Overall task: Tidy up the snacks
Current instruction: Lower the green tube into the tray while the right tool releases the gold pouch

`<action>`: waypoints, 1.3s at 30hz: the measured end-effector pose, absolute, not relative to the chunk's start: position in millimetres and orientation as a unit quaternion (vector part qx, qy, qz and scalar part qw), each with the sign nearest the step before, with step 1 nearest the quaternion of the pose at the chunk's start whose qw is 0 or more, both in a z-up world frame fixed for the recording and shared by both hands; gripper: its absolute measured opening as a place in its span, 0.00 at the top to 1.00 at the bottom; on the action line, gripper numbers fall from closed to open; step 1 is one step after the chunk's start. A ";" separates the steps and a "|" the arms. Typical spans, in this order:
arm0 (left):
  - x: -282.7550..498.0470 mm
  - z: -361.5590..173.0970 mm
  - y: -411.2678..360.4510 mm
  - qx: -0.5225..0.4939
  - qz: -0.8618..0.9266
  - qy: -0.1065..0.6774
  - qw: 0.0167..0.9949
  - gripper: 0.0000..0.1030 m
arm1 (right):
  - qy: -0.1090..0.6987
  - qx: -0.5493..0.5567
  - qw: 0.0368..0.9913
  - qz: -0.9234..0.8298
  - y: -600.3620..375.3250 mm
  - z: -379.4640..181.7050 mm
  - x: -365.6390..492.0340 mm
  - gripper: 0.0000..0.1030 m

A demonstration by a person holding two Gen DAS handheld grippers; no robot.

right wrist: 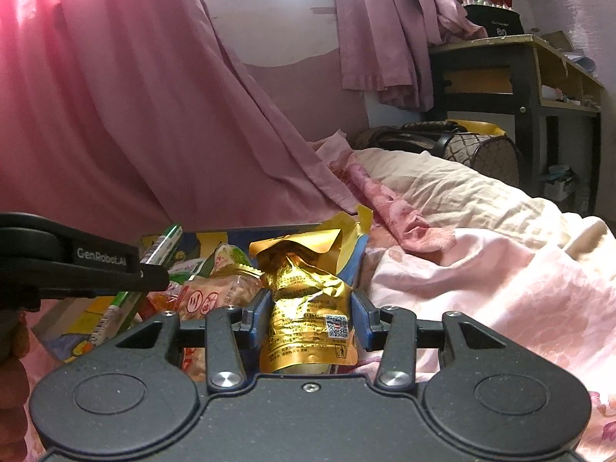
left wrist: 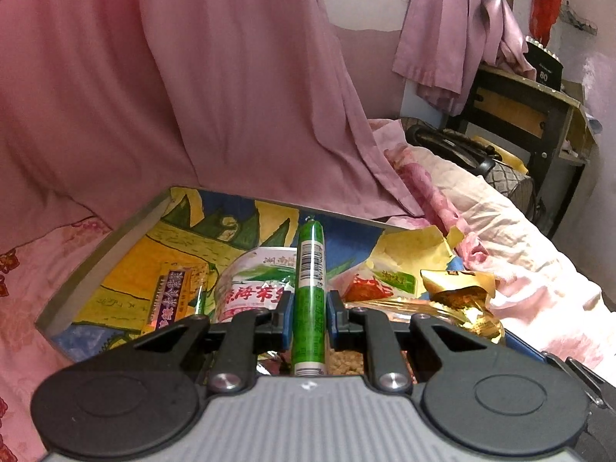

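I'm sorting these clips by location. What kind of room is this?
Most likely a bedroom in a home. The colourful tray of snacks sits on a bed with a rumpled pink floral quilt, pink curtains hang behind it, and a dark wooden desk stands at the far side.

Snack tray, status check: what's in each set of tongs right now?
Left tongs shut on green sausage stick. Right tongs shut on gold pouch. Both over the snack tray; nothing blocking.

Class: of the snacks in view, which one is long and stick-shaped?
The green stick, held between the left gripper's fingers; the others are flat or crumpled packets.
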State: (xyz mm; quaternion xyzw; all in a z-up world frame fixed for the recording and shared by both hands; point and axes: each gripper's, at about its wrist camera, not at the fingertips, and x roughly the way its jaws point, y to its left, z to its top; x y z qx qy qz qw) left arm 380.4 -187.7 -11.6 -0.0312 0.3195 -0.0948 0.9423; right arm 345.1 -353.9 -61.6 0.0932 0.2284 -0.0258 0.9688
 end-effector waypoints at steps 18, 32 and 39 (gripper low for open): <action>380.7 -21.9 -184.4 -0.035 -0.085 0.328 0.940 0.81 | 0.251 0.091 0.963 -0.026 -350.2 -69.4 347.8 0.55; 380.4 -23.9 -182.6 -0.034 -0.082 0.329 0.940 0.81 | 0.261 0.093 0.960 -0.031 -350.5 -71.0 351.1 0.53; 380.4 -24.1 -182.8 -0.034 -0.081 0.329 0.940 0.81 | 0.264 0.096 0.959 -0.033 -351.1 -71.2 351.9 0.51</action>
